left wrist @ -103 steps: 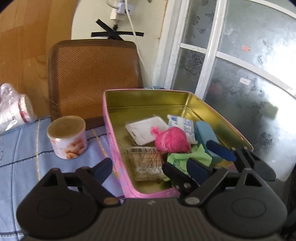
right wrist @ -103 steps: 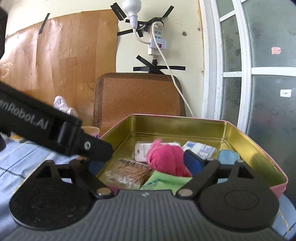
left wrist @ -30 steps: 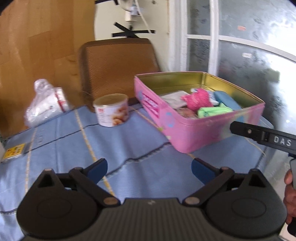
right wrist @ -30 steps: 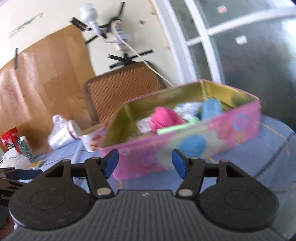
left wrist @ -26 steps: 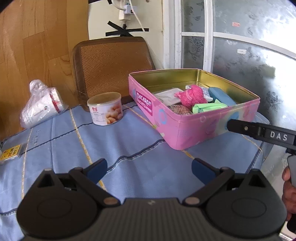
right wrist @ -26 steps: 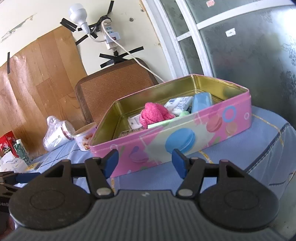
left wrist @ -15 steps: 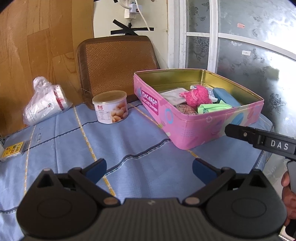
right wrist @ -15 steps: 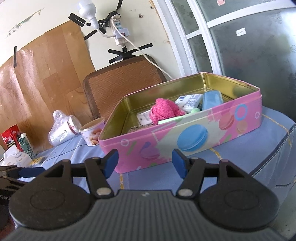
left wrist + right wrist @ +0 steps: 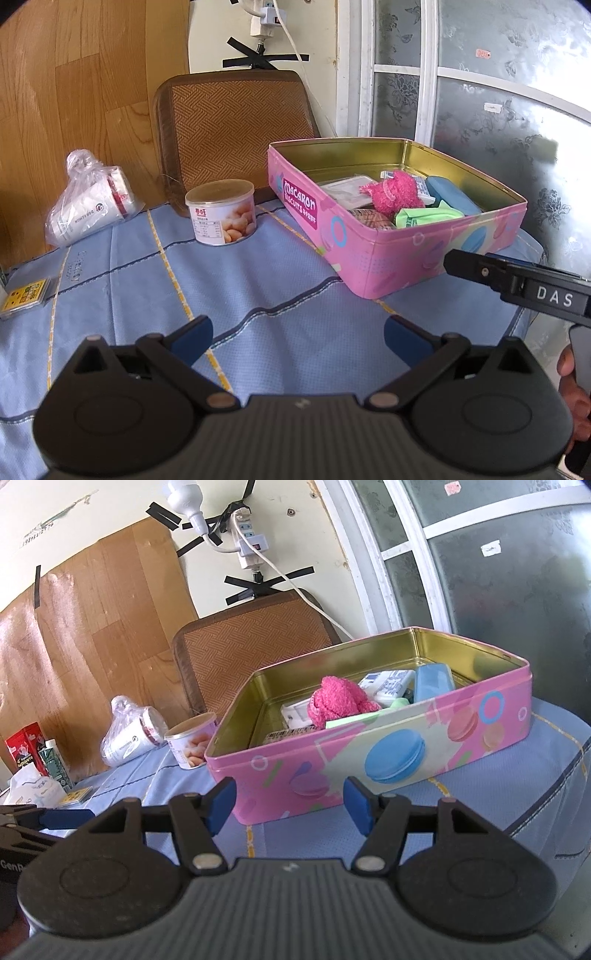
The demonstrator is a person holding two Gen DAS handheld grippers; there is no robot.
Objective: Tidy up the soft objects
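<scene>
A pink macaron tin [image 9: 373,266] [image 9: 369,760] stands open on the blue tablecloth [image 9: 155,280]. Inside lie a pink fluffy cloth [image 9: 393,192] [image 9: 341,701], a green cloth [image 9: 424,217], a blue pad [image 9: 452,195] [image 9: 434,681], a white packet [image 9: 388,681] and a white flat pack [image 9: 345,190]. My left gripper [image 9: 297,334] is open and empty, held back over the cloth in front of the tin. My right gripper [image 9: 290,803] is open and empty, just before the tin's near wall; it also shows at the right in the left wrist view [image 9: 517,286].
A round can [image 9: 221,210] [image 9: 190,746] stands left of the tin. A plastic bag with cups [image 9: 88,206] [image 9: 129,734] lies further left. A brown woven chair back [image 9: 232,125] stands behind the table. A yellow card [image 9: 26,297], cartons [image 9: 37,753] and tissues [image 9: 29,788] sit at the left.
Both grippers pulled back out of the tin, where they were 3.4 s ago, to the near side of the table. In the last second they barely moved.
</scene>
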